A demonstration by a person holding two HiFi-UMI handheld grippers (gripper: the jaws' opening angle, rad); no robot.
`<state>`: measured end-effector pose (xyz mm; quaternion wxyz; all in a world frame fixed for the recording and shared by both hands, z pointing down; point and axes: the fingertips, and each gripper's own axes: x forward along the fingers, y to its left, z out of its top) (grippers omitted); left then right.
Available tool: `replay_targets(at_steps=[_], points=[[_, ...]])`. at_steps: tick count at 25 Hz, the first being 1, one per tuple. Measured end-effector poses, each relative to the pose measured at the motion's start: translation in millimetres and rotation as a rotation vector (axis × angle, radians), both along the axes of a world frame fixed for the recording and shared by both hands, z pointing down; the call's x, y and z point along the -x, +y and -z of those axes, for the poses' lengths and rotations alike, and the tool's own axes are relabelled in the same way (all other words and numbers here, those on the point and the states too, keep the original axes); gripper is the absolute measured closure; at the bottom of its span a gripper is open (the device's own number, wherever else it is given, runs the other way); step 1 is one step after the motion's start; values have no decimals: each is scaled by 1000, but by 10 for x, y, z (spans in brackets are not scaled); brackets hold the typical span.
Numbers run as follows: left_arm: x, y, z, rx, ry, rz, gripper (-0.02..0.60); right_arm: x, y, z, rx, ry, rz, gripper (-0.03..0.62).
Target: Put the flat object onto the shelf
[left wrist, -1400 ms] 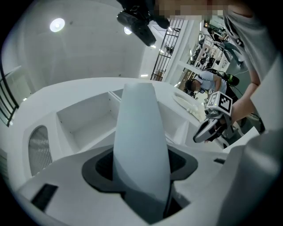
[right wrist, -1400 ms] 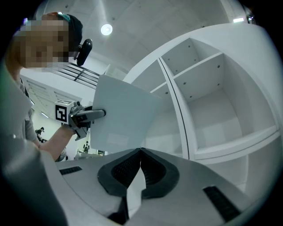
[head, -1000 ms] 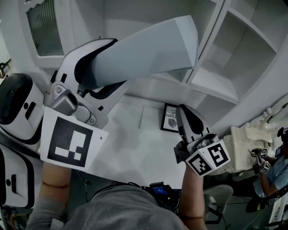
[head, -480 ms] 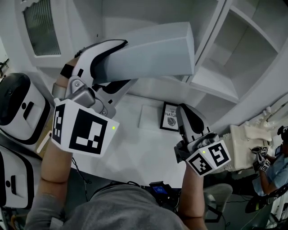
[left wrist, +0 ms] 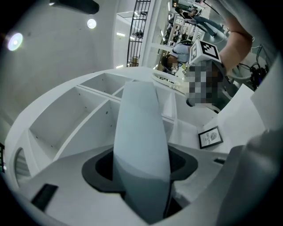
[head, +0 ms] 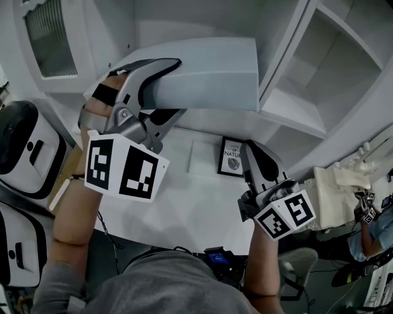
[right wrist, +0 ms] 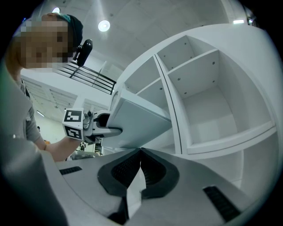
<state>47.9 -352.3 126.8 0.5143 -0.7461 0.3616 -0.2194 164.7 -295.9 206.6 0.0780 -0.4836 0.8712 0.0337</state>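
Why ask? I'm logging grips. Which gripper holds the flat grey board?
The left gripper: its jaws clamp the flat grey board, held up near the shelf. The right gripper is closed and lower down, apart from the board.

White table [head: 184, 211], matte top. Small black-framed print [head: 232, 158] at the table's far edge. Behind the table: white shelf unit [head: 319, 80], open square compartments, set against a plain white wall [head: 184, 18]. Up and left of the table: door with a ribbed glass panel [head: 58, 37]. Left of the table: white rounded machines [head: 21, 144], stacked. High over the table: round ceiling lamps [right wrist: 104, 25], lit.
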Motion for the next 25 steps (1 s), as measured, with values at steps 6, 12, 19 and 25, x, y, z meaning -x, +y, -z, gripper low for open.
replay_targets(at_steps=[6,12,19,25], points=[[-83,-146,-156,-20,-72,20,308,-19,-42,-36,9,0,-10,566],[-206,-284,-413,-51,-187,56,307,-55,-67,-74,20,-3,-18,566],[-307,-399,-675,-78,-297,93,307,-92,-74,-112,26,-9,-27,566],[-346,-524,-771,-83,-318,111,304,-125,-103,-138,32,-14,-29,566]])
